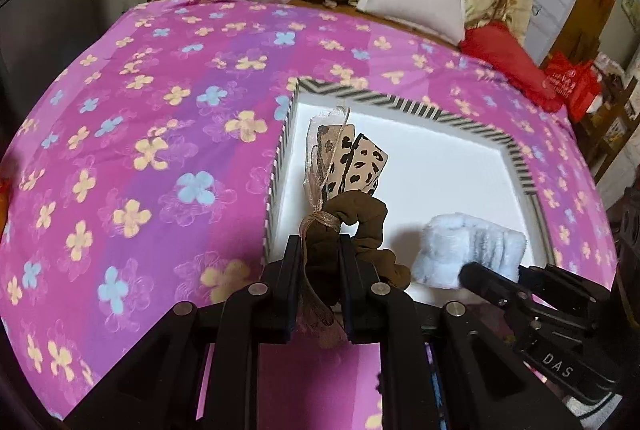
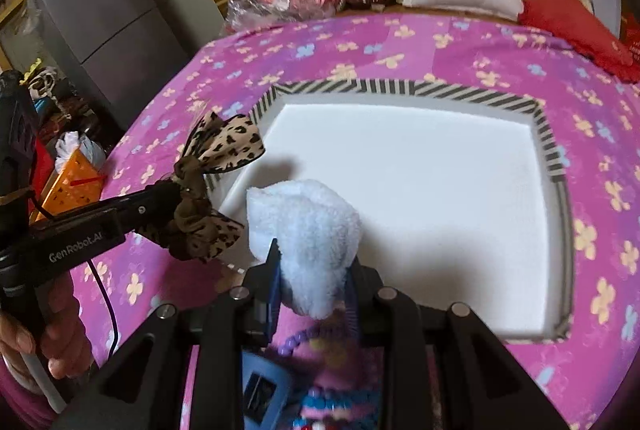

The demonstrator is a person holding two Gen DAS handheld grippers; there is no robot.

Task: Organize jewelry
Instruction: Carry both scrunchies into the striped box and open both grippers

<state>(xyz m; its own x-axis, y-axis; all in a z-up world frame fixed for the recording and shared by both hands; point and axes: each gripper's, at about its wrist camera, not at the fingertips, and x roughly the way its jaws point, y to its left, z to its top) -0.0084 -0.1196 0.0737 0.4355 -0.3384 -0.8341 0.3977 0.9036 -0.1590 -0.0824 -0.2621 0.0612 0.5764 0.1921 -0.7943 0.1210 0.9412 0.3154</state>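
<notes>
The beaded item (image 2: 320, 406) is cut off by the lower picture edge and partly hidden behind the fluffy scrunchie (image 2: 308, 230).

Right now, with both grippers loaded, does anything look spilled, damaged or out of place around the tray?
Nothing stands out. The left gripper is shut on the brown leopard-bow scrunchie, the right gripper on the fluffy white scrunchie, both near the striped-rim tray, whose white floor looks clean and bare.
</notes>
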